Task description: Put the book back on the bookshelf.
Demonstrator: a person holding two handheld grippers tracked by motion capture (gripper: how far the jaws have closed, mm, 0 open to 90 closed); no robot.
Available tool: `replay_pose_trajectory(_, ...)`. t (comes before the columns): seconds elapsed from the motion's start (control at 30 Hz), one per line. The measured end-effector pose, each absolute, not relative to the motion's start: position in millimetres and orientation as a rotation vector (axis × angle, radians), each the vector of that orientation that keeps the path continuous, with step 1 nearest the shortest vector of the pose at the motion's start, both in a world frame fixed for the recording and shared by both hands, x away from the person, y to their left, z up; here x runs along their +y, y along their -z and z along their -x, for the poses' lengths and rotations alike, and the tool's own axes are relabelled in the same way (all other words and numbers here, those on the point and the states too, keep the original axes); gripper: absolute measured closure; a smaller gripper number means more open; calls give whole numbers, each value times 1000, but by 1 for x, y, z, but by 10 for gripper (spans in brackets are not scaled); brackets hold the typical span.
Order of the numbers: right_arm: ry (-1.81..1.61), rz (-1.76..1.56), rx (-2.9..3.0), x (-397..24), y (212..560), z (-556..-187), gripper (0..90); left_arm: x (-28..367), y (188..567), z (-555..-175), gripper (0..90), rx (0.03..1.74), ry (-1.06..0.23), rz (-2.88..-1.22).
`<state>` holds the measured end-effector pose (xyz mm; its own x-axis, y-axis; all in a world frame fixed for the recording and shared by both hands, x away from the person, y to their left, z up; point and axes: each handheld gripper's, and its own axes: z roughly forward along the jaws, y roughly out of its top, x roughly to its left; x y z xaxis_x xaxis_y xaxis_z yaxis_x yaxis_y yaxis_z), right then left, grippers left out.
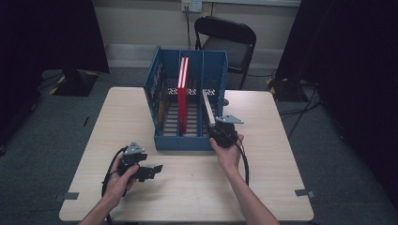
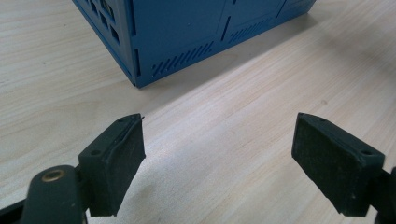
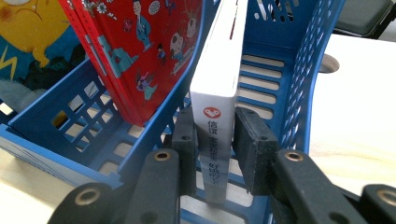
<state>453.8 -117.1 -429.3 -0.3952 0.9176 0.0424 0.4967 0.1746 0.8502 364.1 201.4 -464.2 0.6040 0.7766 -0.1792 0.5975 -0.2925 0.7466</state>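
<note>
Right gripper at the front of the blue file rack, jaws clamped on the spine of a white book. In the right gripper view the white book sits between the two black pads, both pressing on its spine near the lower end, spine with a red logo and dark print facing the camera. Book stands upright on its edge, leaning slightly, in the rack's rightmost compartment, its bottom at the slatted floor just behind the low front wall. Right gripper reaches over that front wall.

Red book stands upright in the middle compartment, just beside the white one with a blue divider between them; cartoon figures on its cover in the right gripper view. Something yellow and blue shows in the far left compartment, too cropped to tell.

Left gripper hangs low above the counter, near the rack's front left corner, well apart from the books. Left gripper jaws spread wide, nothing between them, bare wood below, rack corner ahead.
</note>
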Motion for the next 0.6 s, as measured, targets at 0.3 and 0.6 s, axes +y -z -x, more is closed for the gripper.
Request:
replay_pose_trajectory(0.3, -1142, -1329, 1962, -114, 430, -452, 705, 202, 464, -364, 171, 1084, -276, -2004)
replay_pose_trajectory(0.6, -1125, -1322, 1973, -104, 426, -461, 699, 201, 465, -366, 172, 1090, -267, -1999)
